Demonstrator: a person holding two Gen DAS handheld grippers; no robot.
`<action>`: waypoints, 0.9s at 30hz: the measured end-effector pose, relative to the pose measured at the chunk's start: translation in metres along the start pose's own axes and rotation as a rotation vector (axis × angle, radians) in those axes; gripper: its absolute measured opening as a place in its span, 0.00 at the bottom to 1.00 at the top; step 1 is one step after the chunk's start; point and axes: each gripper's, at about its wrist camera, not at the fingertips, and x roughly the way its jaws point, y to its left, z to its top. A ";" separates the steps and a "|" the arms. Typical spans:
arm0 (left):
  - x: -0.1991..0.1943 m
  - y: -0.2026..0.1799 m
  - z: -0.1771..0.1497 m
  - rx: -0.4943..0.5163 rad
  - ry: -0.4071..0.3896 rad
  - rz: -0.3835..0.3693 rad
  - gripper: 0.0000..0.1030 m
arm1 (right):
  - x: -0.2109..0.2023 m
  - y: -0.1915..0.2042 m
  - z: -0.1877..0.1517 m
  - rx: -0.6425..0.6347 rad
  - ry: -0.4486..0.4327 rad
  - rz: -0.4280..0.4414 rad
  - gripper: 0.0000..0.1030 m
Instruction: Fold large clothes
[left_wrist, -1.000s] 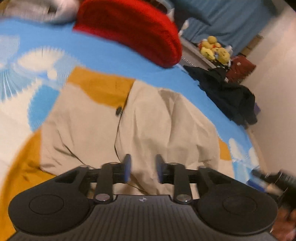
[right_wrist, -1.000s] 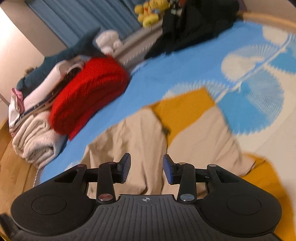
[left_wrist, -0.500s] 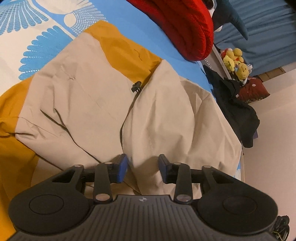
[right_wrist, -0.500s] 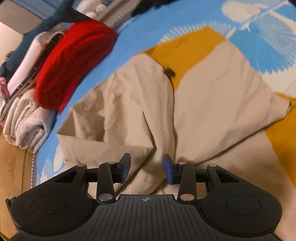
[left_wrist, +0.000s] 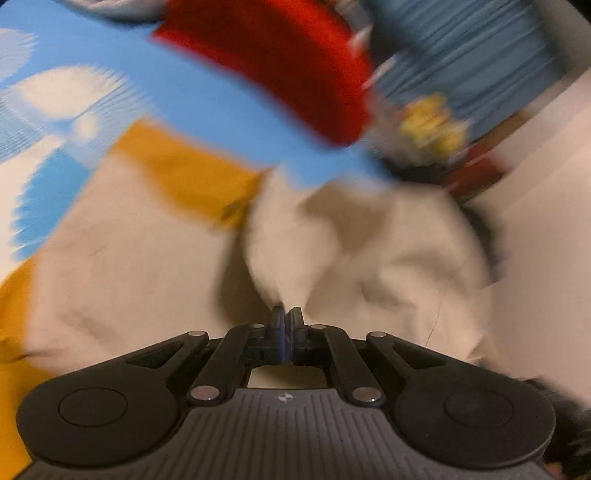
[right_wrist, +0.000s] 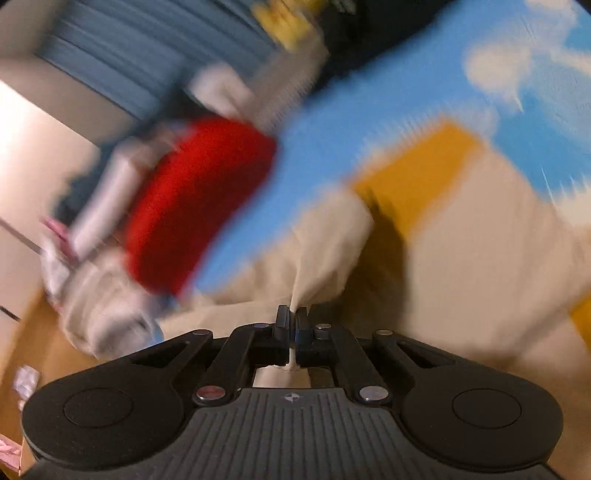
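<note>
Beige garment gripped, fold not yet made

The beige garment (left_wrist: 140, 266) is pinched by the left hand-held gripper (left_wrist: 286, 317) and right hand-held gripper (right_wrist: 291, 319); all folding remains.

Matt beige woven cloth garment (left_wrist: 147, 266), fuzzy red knit (right_wrist: 192, 206) (blurred), matt black plastic gripper (left_wrist: 286, 314).

a bed covered in a bright blue spread with white fan-shaped prints and mustard-yellow patches (left_wrist: 207, 110) fills most of both blurred views. behind it hang pleated blue-grey curtains (left_wrist: 476, 59) beside a plain cream wall (left_wrist: 546, 206). in the right wrist view a pale wall (right_wrist: 33, 147) stands to the left of the curtains, and a light wooden floor (right_wrist: 26, 332) shows below. the light is warm and dim.
</note>
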 end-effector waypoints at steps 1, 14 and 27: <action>0.010 0.004 -0.007 0.005 0.058 0.091 0.02 | -0.002 0.001 0.001 -0.003 -0.012 -0.005 0.01; -0.032 -0.009 0.003 0.004 -0.157 -0.061 0.54 | 0.006 -0.008 -0.015 -0.014 0.073 -0.342 0.27; -0.009 -0.030 -0.023 -0.049 -0.031 -0.276 0.64 | 0.038 -0.023 -0.032 0.276 0.216 -0.104 0.56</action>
